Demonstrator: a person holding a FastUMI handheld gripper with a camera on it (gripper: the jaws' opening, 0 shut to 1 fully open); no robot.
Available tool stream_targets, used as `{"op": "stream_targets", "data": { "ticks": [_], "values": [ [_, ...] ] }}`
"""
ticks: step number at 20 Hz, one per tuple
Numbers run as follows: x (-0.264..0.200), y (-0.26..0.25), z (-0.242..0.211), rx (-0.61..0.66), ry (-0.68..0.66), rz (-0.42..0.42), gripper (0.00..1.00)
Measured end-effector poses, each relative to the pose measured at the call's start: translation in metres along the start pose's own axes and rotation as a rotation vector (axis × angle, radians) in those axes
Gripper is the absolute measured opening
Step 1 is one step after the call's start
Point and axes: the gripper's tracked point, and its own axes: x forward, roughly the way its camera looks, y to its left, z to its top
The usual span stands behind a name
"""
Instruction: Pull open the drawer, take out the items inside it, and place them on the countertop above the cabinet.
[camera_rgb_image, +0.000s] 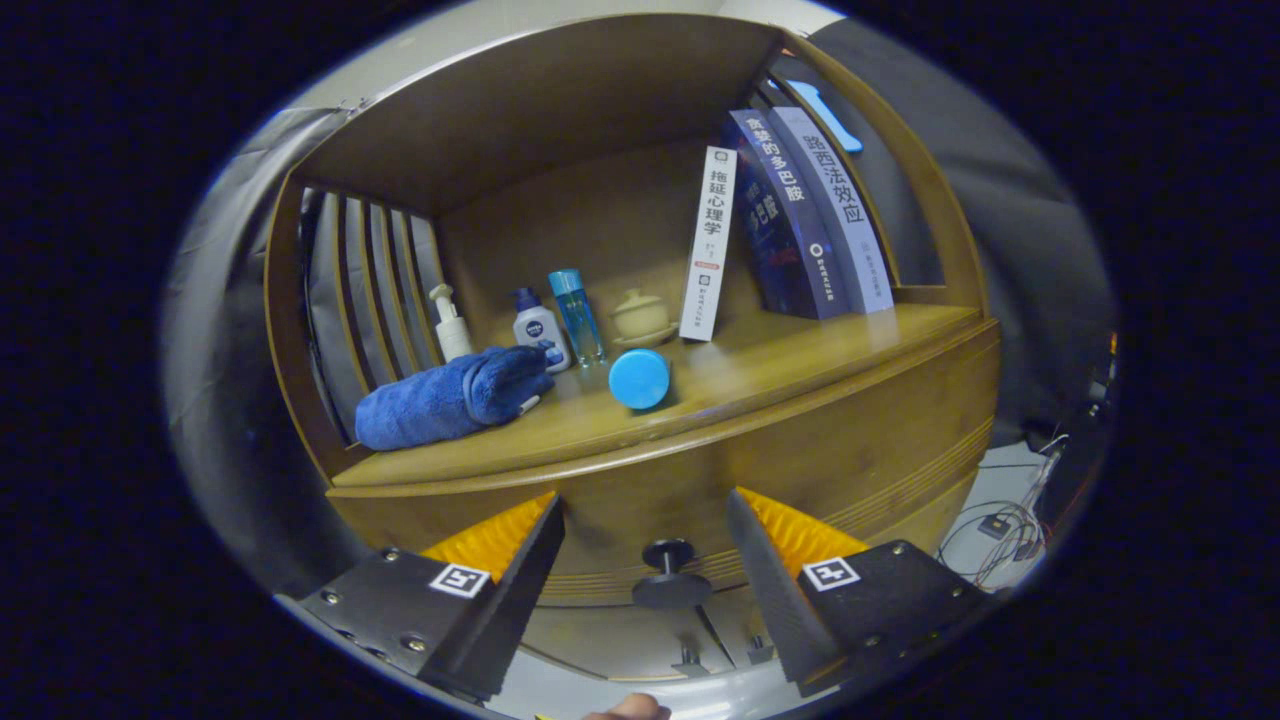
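Observation:
A wooden cabinet stands ahead with its countertop (800, 375) under a shelf hood. The drawer front (860, 450) below the countertop looks pushed in, and its dark round knob (670, 572) sits between my fingers, slightly below the tips. My gripper (645, 505) is open, with the fingers apart on either side of the knob and touching nothing. On the countertop lie a rolled blue towel (450, 398) and a round blue lid or jar (640, 379).
At the back of the countertop stand a pump bottle (450, 322), a small white bottle (538, 328), a clear blue bottle (578, 315), a small lidded cup (640, 315) and three leaning books (790, 220). Cables (1010, 525) lie on the floor to the right. A fingertip (630, 708) shows below.

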Motion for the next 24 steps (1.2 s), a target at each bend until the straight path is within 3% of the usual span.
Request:
{"op": "stream_targets", "data": {
  "ticks": [8,14,24],
  "values": [
    [-0.011,0.005,0.004,-0.045,0.035,-0.003,0.98],
    [-0.076,0.016,0.067,-0.146,-0.119,0.003,0.95],
    [-0.199,0.004,0.156,-0.341,-0.351,-0.087,0.93]
  ]
}}
